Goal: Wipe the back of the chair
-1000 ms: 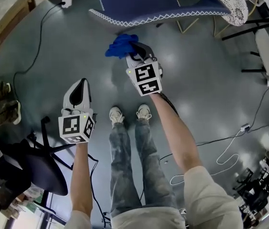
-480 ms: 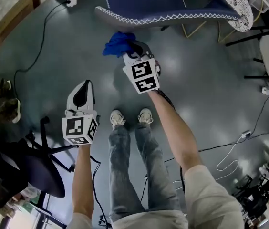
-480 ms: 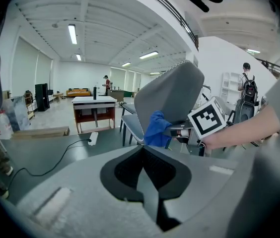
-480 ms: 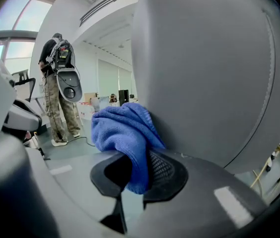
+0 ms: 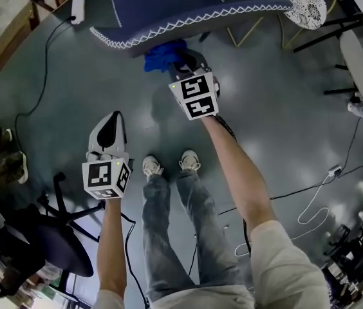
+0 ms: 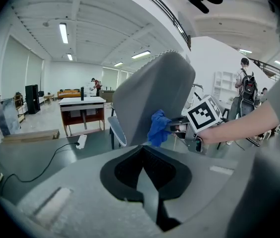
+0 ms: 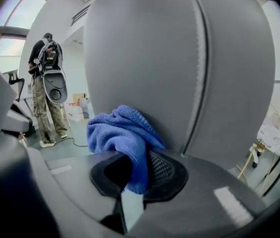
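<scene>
Pressing the crumpled blue microfibre cloth (image 7: 122, 133) onto the grey upholstered chair back (image 7: 179, 58), we have closed the earlier gap, so wiping can begin. The fingers of our right gripper (image 7: 132, 170) pinch the cloth; those of the left gripper (image 6: 143, 157) sit together, empty.

A large open lab or workshop hall is shown. A high white ceiling with strip lights (image 6: 63, 32) and a work table (image 6: 83, 103) are seen at the left of the left gripper view. In the head view, a polished grey floor (image 5: 284, 127) is crossed by loose cables (image 5: 315, 195), with a power strip (image 5: 76, 8) at upper left.
</scene>
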A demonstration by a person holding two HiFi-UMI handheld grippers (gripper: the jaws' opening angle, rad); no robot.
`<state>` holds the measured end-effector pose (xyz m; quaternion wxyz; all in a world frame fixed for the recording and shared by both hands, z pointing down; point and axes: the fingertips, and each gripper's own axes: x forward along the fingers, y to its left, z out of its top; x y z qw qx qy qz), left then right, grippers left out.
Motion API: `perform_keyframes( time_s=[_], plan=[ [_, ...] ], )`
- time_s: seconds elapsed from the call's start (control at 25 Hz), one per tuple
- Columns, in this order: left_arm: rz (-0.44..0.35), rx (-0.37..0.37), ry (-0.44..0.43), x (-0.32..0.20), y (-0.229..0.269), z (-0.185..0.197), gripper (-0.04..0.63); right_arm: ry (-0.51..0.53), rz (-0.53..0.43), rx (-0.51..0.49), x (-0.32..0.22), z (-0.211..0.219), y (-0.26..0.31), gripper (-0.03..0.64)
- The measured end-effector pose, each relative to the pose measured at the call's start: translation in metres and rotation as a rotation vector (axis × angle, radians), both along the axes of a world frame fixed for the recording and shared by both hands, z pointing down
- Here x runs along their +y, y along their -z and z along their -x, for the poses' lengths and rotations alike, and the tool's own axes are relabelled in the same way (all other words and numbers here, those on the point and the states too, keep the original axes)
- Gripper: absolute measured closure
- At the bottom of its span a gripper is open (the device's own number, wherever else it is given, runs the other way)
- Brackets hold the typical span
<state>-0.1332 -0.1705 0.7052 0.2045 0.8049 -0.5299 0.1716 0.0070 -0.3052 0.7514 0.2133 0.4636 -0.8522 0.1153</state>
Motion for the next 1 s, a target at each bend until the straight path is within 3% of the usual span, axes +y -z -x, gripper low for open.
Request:
perform_keyframes(
  time_s=[0.52, 0.76, 1.0],
  plan=[
    [0.011, 0.024, -0.11, -0.043, -0.009, -0.091, 0.591, -0.168, -0.002, 0.073, -0.05, -0.15, -0.006, 0.571],
    [0.021, 0.032, -0.152, -0.055, -0.014, -0.12, 0.591, -0.189, -0.008, 0.099, -0.065, -0.182, -0.006, 0.571],
    [0.018, 0.032, -0.173, -0.063, -0.013, -0.127, 0.591, -0.278, 0.011, 0.109, -0.068, -0.224, -0.01, 0.571]
  ],
)
